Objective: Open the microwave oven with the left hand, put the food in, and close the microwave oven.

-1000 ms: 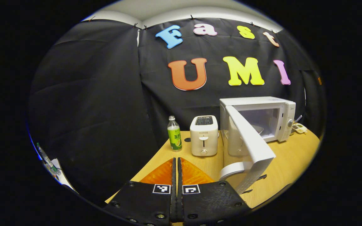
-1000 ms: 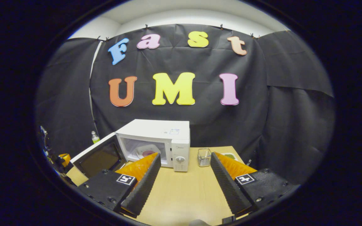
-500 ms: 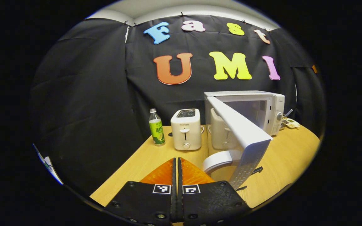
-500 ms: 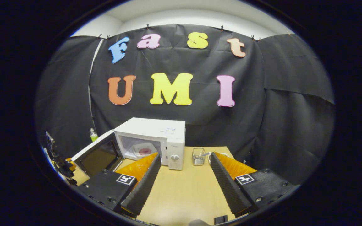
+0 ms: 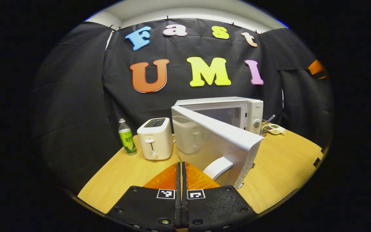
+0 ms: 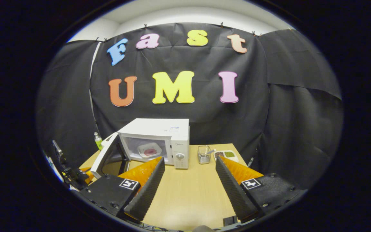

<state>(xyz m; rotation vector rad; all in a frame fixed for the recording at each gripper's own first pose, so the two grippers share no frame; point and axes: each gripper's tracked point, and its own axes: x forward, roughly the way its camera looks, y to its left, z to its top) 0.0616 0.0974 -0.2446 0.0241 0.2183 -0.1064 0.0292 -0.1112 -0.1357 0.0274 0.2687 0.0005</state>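
Swung nearer closed, the microwave door [image 5: 217, 138] meets the pressed-together left gripper [image 5: 181, 169]; right gripper [image 6: 188, 170] gapes.

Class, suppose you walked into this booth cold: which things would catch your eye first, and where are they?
The white microwave at the back of the wooden table, its door half-open, a plate of food inside. Left of it stand a white toaster and a green-labelled bottle.

I work at a pale wooden tabletop [image 6: 188, 193]. Black cloth [image 6: 285, 122] hangs close behind the tabletop and wraps round both its sides. Above the cloth, well over the tabletop, runs a white wall [image 6: 185, 16] brightly lit.
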